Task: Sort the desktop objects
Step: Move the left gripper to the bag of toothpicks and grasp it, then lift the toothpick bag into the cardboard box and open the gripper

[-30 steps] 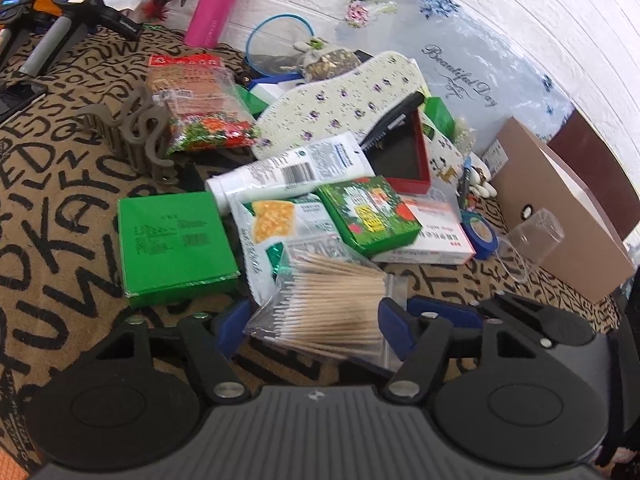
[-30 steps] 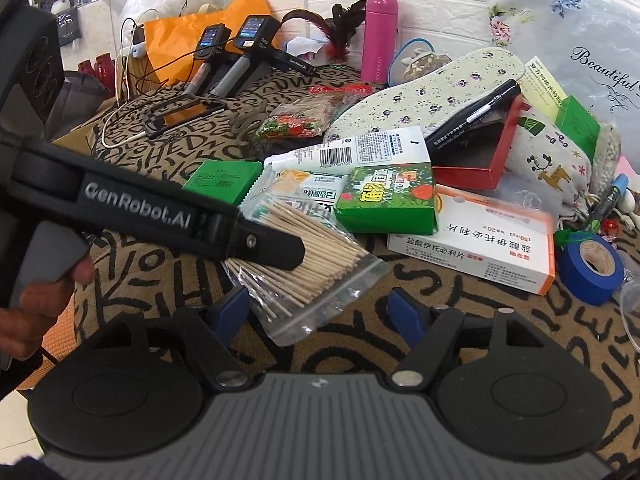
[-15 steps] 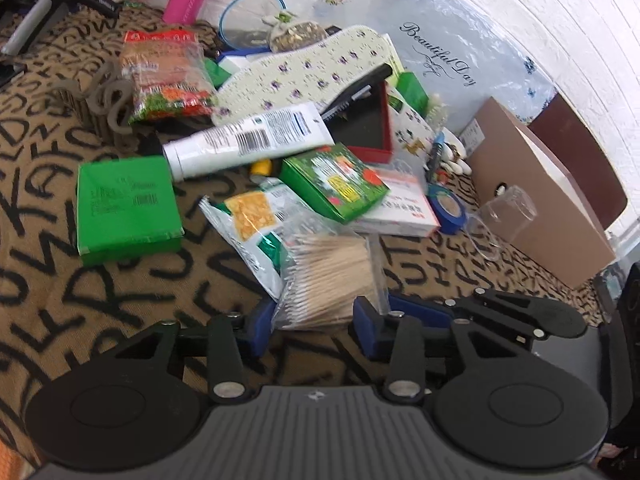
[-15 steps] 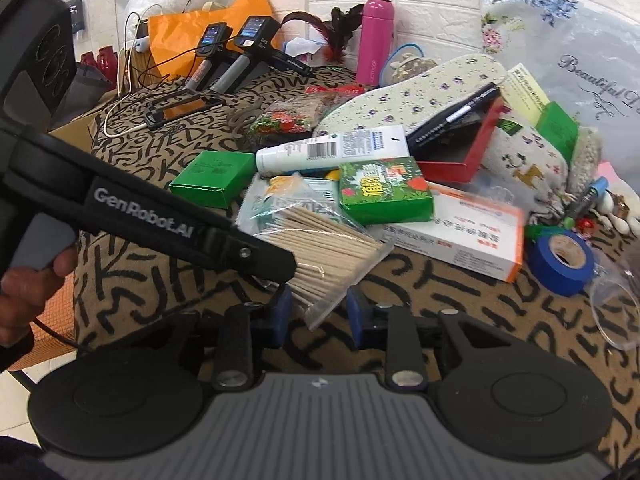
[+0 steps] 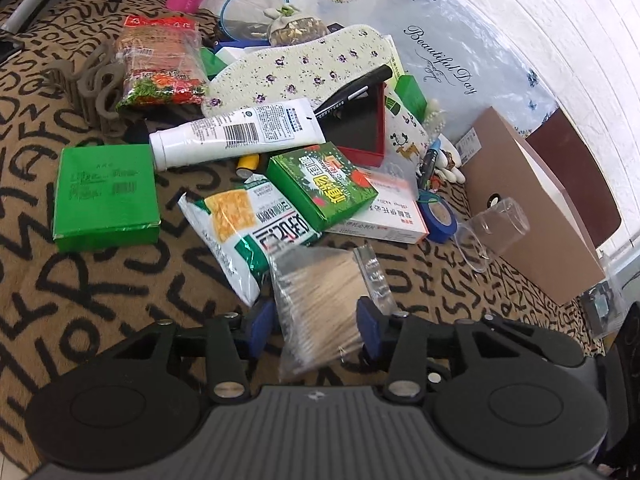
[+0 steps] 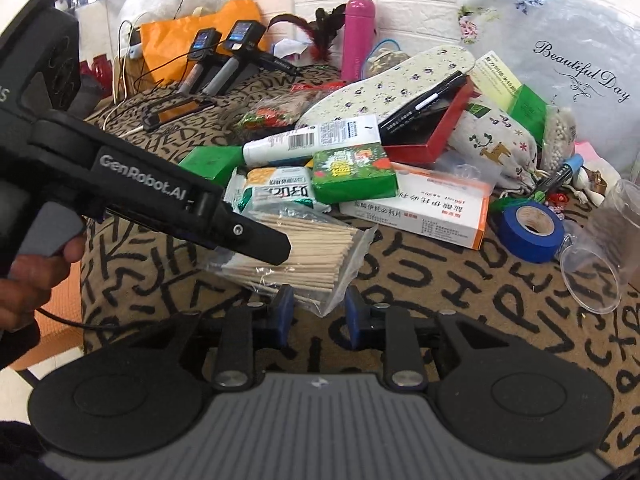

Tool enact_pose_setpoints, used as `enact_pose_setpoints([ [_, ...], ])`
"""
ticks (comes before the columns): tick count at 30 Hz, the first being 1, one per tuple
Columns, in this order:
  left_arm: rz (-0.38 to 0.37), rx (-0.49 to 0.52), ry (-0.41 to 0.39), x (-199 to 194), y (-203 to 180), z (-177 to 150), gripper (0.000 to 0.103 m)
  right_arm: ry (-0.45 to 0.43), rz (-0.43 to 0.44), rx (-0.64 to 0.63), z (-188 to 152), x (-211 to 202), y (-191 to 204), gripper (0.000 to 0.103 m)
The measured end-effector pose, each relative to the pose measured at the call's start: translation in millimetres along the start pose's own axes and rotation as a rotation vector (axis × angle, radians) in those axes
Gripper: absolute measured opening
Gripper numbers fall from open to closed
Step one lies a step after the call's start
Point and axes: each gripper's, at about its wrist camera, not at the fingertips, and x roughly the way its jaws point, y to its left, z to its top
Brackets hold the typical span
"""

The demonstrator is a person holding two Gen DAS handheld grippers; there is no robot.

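A: What has the left gripper (image 5: pixel 316 322) got?

B: Its blue pads pinch the clear plastic bag of wooden sticks (image 5: pixel 320 300), jaws having just closed.

A: The right gripper (image 6: pixel 316 312)?

B: Narrowed around the bag's corner; contact unclear. The bag sits just above the letter-patterned counter (image 5: pixel 100 280), before the green-and-white snack packet (image 5: pixel 248 228).

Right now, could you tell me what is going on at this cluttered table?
A person holds a gripper in each hand, and both have just closed on one clear bag of wooden sticks at the front of the pile. The left gripper clamps it across its width; the right gripper pinches its near corner. The bag seems to be lifting off the patterned cloth. The green boxes, tube, tape and other clutter lie unsorted behind.
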Motion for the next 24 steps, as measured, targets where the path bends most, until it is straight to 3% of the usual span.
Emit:
enact_pose_setpoints([
  [2, 0.007, 0.013, 0.003, 3, -1, 2, 0.033, -0.009, 0.006, 0.008, 2, 2, -1, 0.037],
  [4, 0.013, 0.019, 0.004, 5, -3, 2, 0.033, -0.013, 0.001, 0.019, 3, 6, -2, 0.047],
  [10, 0.017, 0.066, 0.003, 10, -12, 1, 0.033, -0.016, 0.025, 0.085, 3, 15, -8, 0.046],
  [18, 0.014, 0.087, -0.001, 15, -22, -2, 0.034, -0.013, 0.049, 0.112, 0, 9, -13, 0.022],
  [24, 0.001, 0.115, 0.017, 13, -35, -6, 0.023, -0.023, 0.029, 0.179, -6, 1, -23, 0.007],
])
